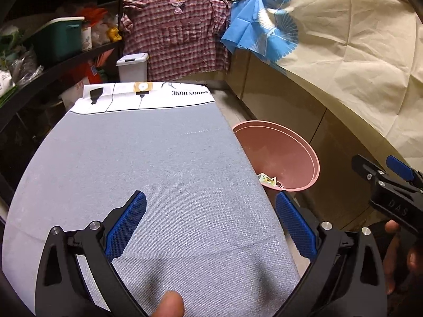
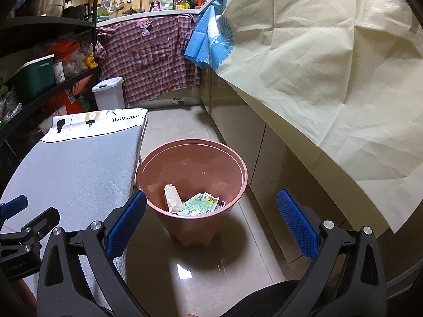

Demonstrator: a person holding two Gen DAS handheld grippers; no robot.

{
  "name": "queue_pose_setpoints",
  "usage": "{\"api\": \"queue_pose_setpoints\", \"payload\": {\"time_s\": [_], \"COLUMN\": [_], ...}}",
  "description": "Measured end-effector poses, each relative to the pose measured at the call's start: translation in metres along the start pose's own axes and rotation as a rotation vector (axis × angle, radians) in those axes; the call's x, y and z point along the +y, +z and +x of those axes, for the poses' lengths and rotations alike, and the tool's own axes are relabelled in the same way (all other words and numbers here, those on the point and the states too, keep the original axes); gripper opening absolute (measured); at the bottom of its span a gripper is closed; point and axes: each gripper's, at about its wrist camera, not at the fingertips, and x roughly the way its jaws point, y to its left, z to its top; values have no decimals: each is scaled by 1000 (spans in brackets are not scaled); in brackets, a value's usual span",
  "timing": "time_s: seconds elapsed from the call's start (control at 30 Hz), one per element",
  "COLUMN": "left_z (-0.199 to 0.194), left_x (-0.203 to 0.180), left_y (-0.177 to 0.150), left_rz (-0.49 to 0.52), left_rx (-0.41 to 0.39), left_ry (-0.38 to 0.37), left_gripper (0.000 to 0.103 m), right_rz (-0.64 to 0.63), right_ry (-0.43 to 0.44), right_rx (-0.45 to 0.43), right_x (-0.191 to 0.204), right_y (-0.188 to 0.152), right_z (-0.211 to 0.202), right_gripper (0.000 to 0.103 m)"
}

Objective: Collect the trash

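I'm holding both the left gripper (image 1: 210, 227) and right gripper (image 2: 211, 224) wide open, empty; drifting low is risking tipping the pink bin (image 2: 191, 182).

Two hand-held black plastic grippers with blue ribbed finger pads, side by side. Left gripper (image 1: 211, 224) level and pointing forward, jaws spread wide, nothing between the pads (image 1: 127, 227); a bare thumb tip (image 1: 169, 303) just behind it at the bottom edge. Right gripper (image 2: 211, 227) tilted downward, jaws equally wide apart and empty, held by bare fingers (image 1: 391, 229) around its handle.
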Motion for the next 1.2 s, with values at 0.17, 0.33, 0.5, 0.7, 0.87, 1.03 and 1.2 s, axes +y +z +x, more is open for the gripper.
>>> {"api": "queue_pose_setpoints", "payload": {"time_s": [0.17, 0.33, 0.5, 0.7, 0.87, 1.03, 1.2], "left_z": [1, 1, -3, -5, -5, -7, -5], "left_x": [-2, -2, -2, -1, -2, -3, -2], "left_y": [0, 0, 0, 0, 1, 2, 2], "left_rz": [0, -7, -3, -2, -2, -3, -9], "left_rx": [3, 8, -3, -10, -14, -16, -13], "left_ry": [-3, -10, -15, -16, -19, -22, -23], "left_gripper": [95, 95, 95, 95, 95, 95, 95], "right_rz": [3, 1, -3, -2, -3, -3, -3], "right_ry": [1, 1, 2, 1, 1, 1, 1], "right_rx": [3, 3, 5, 4, 5, 4, 4], "right_x": [0, 0, 0, 0, 1, 1, 1], "right_y": [-1, -2, -2, -2, -2, -2, -2], "right_z": [0, 1, 1, 1, 1, 1, 1], "right_gripper": [98, 98, 98, 98, 98, 98, 98]}}
